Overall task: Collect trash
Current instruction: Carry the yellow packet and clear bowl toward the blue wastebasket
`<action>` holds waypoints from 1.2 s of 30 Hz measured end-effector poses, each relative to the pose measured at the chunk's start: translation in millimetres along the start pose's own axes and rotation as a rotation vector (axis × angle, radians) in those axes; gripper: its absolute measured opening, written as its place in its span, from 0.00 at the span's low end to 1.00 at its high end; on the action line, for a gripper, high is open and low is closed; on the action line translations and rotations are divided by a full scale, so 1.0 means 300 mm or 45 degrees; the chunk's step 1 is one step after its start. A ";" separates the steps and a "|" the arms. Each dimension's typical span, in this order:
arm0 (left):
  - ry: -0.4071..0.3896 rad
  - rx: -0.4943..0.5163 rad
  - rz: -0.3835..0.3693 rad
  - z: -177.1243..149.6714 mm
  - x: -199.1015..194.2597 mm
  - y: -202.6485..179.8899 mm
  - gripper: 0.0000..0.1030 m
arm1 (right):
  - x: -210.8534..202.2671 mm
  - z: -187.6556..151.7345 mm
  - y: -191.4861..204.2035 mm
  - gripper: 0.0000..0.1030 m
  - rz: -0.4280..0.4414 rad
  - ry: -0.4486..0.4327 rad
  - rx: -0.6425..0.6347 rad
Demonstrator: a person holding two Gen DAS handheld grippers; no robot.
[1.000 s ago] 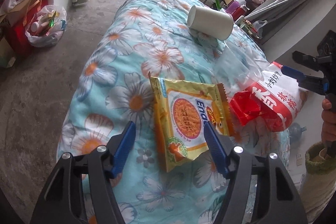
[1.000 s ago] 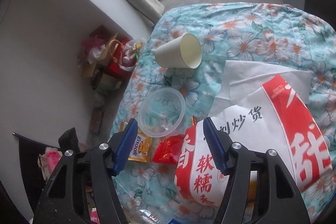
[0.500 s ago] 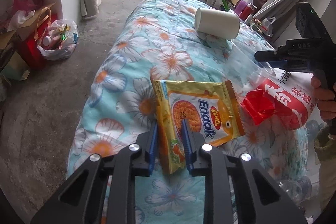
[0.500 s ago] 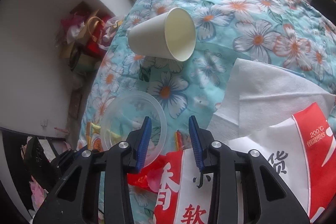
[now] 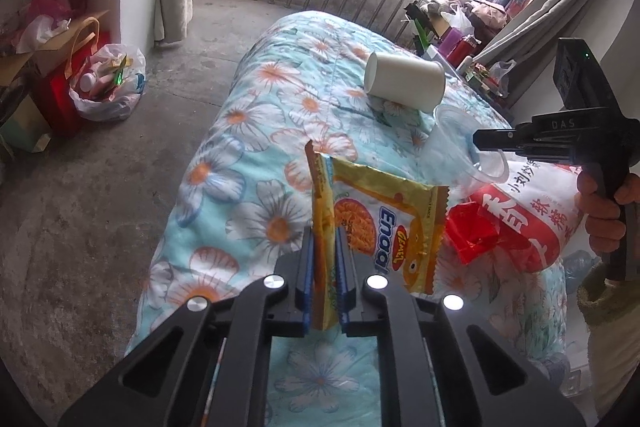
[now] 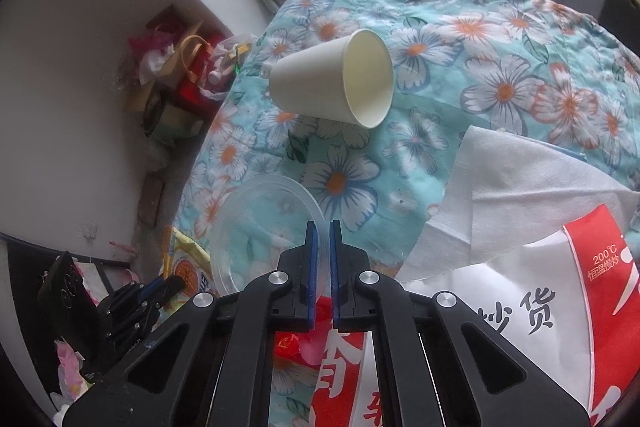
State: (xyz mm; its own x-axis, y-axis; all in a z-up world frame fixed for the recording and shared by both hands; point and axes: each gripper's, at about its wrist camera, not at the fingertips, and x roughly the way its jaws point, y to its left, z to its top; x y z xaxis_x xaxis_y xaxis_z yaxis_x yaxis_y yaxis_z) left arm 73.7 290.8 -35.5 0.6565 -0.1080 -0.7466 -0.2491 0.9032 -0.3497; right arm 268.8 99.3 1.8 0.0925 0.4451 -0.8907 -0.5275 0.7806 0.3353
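Note:
My left gripper (image 5: 324,231) has its jaws closing on the edge of a yellow noodle snack wrapper (image 5: 384,223), pads pressing it, and the wrapper stands up off the floral quilt (image 5: 256,131). My right gripper (image 6: 323,225) has its jaws closing on the rim of a clear plastic cup (image 6: 260,223), which is pinched between the pads. The left wrist view shows that cup (image 5: 452,155) tilted at the right gripper's tips (image 5: 478,141). A white paper cup (image 6: 332,83) lies on its side beyond. A red-and-white snack bag (image 6: 520,307), a red wrapper (image 5: 472,235) and a white tissue (image 6: 520,187) lie nearby.
On the concrete floor to the left stand a plastic bag of rubbish (image 5: 108,83) and a red bag (image 5: 60,95). Barred windows and a cluttered shelf (image 5: 460,39) lie behind the quilt. A person's hand (image 5: 600,211) holds the right gripper's handle.
Both grippers went from wide open to shut. The left one now pinches the yellow wrapper and has tipped it up; the right one moved left from the snack bag onto the clear cup's rim.

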 end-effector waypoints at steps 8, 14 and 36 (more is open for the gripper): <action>-0.131 0.023 -0.020 0.060 -0.103 -0.028 0.08 | -0.109 0.006 0.049 0.04 0.031 -0.103 -0.036; -0.238 0.068 -0.056 0.109 -0.198 -0.079 0.07 | -0.242 -0.015 0.052 0.04 0.073 -0.215 -0.042; -0.307 0.639 -0.392 0.192 -0.230 -0.784 0.06 | -0.761 -0.412 -0.330 0.04 -0.059 -0.701 0.259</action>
State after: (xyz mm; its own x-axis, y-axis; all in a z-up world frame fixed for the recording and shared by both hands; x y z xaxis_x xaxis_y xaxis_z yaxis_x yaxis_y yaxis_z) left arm 128.1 109.8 130.9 0.8014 -0.3500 -0.4851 0.3023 0.9367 -0.1764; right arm 195.6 -133.9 133.8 0.5655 0.5281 -0.6335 -0.3446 0.8491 0.4002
